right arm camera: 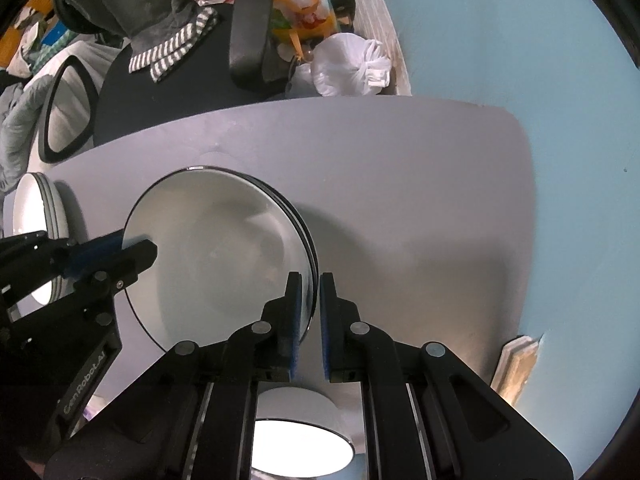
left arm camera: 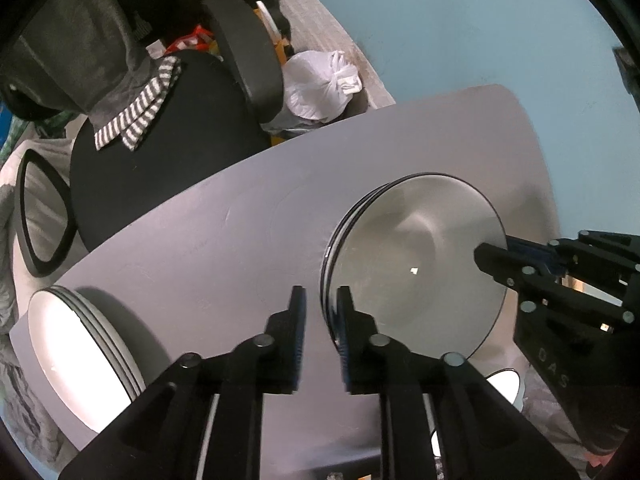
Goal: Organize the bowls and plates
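A stack of grey, dark-rimmed plates (left arm camera: 416,264) (right arm camera: 216,248) lies on the grey table (left arm camera: 208,248). My left gripper (left arm camera: 321,296) straddles the stack's left rim with its jaws slightly open, and a strip of table shows between the left pad and the rim. On the opposite rim my right gripper (right arm camera: 310,284) is shut on the top plate. Each gripper also shows in the other's view: right gripper (left arm camera: 496,254), left gripper (right arm camera: 134,248). A second stack of white plates (left arm camera: 80,352) (right arm camera: 36,216) sits at the table's left end. Below my right gripper is a white bowl (right arm camera: 300,436) (left arm camera: 504,384).
A black office chair (left arm camera: 168,152) with a striped cloth (left arm camera: 136,120) stands beyond the table's far edge, next to a tied white plastic bag (left arm camera: 320,84). Pale blue floor (right arm camera: 520,60) runs along the table's right side. A light wooden piece (right arm camera: 516,364) lies off the right edge.
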Demonstrator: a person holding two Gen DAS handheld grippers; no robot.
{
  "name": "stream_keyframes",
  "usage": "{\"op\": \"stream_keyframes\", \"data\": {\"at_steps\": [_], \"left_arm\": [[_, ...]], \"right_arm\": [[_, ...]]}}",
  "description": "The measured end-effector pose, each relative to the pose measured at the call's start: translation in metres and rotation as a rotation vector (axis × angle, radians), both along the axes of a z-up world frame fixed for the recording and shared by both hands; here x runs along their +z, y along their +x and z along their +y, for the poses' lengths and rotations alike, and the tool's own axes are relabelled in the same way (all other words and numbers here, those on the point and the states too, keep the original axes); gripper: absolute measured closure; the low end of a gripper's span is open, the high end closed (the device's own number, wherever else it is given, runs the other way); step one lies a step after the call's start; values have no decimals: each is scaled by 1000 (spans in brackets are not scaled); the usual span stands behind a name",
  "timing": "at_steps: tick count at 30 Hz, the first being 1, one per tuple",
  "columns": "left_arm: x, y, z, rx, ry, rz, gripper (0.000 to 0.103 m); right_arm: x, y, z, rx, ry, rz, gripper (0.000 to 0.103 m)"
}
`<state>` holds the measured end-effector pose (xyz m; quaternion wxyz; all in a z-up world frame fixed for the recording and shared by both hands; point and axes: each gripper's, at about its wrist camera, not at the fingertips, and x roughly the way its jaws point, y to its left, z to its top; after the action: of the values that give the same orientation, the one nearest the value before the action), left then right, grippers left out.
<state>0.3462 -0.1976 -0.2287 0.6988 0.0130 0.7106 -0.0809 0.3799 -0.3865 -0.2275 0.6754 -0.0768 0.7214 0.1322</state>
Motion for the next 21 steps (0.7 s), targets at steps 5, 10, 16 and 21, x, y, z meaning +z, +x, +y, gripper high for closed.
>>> {"op": "stream_keyframes", "data": {"at_steps": [5, 10, 16, 21], "left_arm": [[6, -5, 2, 3, 23, -33, 75], [15, -10, 2, -6, 42, -59, 72], [36, -18, 1, -5, 38, -115, 56], [55, -28, 0, -12, 35, -160, 47]], "right_arm": [[3, -4, -3, 8, -2, -14, 83], [9, -8, -9, -8, 23, -27, 77], [27, -14, -14, -20, 38, -81, 62], [43, -20, -16, -37, 51, -111, 54]]}}
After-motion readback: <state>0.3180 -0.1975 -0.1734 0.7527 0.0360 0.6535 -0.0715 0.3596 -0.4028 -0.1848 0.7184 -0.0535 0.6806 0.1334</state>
